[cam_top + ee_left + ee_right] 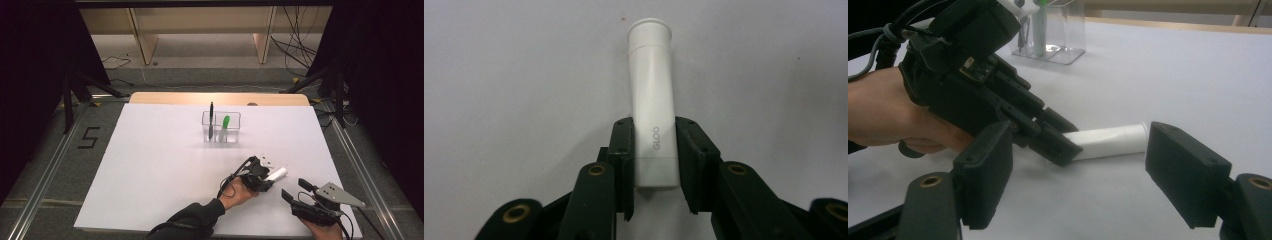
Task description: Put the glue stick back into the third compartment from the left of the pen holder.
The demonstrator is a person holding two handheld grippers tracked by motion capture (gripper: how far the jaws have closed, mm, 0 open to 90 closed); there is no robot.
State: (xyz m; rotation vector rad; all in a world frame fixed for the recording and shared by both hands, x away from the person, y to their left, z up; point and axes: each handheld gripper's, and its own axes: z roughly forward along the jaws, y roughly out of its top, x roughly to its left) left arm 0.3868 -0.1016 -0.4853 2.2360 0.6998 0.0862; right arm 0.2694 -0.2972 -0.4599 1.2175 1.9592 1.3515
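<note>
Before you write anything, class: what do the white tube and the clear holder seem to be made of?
White glue tube: probably smooth, matte plastic; opaque, soft sheen, "GLOO" printed on it.
Clear pen holder: likely acrylic or similar hard plastic, possibly glass; see-through, glossy walls show the black pen and green marker inside.

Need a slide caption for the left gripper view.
Left hand-held gripper closed on a white glue stick lying on the white table.

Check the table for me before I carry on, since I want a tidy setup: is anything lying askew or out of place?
One thing: the white tube lies flat on the white table, apart from the clear holder where the black pen and green marker stand. The left gripper is shut on it.
</note>
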